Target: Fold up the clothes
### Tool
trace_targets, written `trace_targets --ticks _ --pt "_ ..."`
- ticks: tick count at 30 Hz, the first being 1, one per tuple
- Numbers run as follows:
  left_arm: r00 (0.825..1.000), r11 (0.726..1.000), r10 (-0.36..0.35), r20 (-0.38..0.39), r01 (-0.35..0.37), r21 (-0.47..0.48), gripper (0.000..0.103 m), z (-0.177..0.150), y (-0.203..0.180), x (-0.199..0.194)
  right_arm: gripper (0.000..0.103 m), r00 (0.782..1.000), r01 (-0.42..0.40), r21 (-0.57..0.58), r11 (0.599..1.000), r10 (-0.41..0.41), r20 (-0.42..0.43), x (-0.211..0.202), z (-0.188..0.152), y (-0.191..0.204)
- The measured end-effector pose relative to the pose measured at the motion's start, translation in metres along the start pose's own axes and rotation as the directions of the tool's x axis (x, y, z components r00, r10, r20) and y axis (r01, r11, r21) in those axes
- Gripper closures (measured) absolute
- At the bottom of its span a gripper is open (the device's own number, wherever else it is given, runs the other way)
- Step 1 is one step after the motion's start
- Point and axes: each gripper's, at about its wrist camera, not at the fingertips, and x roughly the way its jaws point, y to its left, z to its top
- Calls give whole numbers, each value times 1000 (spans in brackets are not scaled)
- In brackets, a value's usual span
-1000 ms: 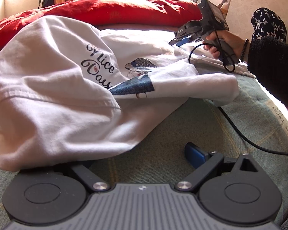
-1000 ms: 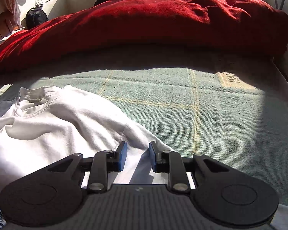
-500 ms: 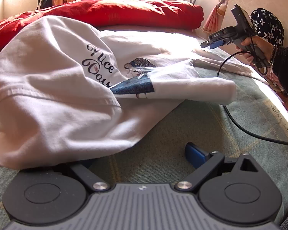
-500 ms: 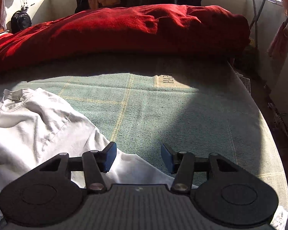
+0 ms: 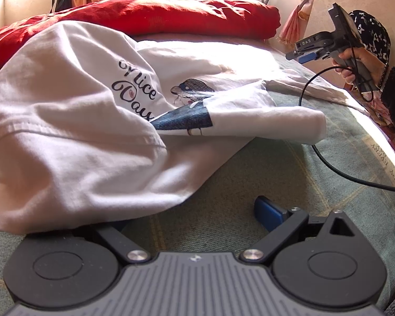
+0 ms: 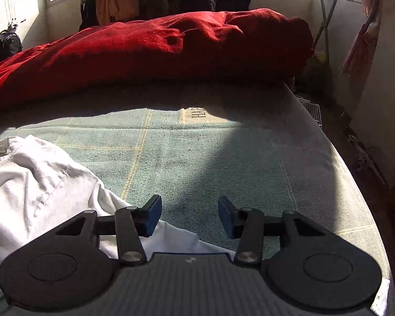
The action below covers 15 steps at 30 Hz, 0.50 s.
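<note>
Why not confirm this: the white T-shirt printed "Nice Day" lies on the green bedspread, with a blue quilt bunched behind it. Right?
Wrong on one point: the quilt is red, as the left wrist view shows. The white T-shirt does lie on the green bedspread.

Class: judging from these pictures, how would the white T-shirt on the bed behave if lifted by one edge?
The white T-shirt probably flops and drapes: it already lies in soft folds. It looks thin, so likely light. Its folded-over sleeve may well fall open.

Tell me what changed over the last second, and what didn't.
The right gripper let go of the white T-shirt's sleeve and drew away toward the bed's right edge; its jaws, now apart with nothing between them, are closing slightly. The left gripper and the T-shirt draped over its left finger stayed put.
</note>
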Motion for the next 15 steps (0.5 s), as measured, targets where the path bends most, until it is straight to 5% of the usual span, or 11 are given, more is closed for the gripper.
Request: trace_targets --ticks 6,11,15 --pt "1000 1000 0 1 0 1 6 0 0 1 46 985 -30 168 985 58 -165 9 -23 -14" --pt "1000 1000 -4 -6 4 -3 6 1 1 2 46 996 91 300 950 -80 -46 18 -27 -44" --pt "1000 1000 -5 -3 5 0 6 0 1 2 41 997 -74 357 931 82 -7 -16 -33 -49"
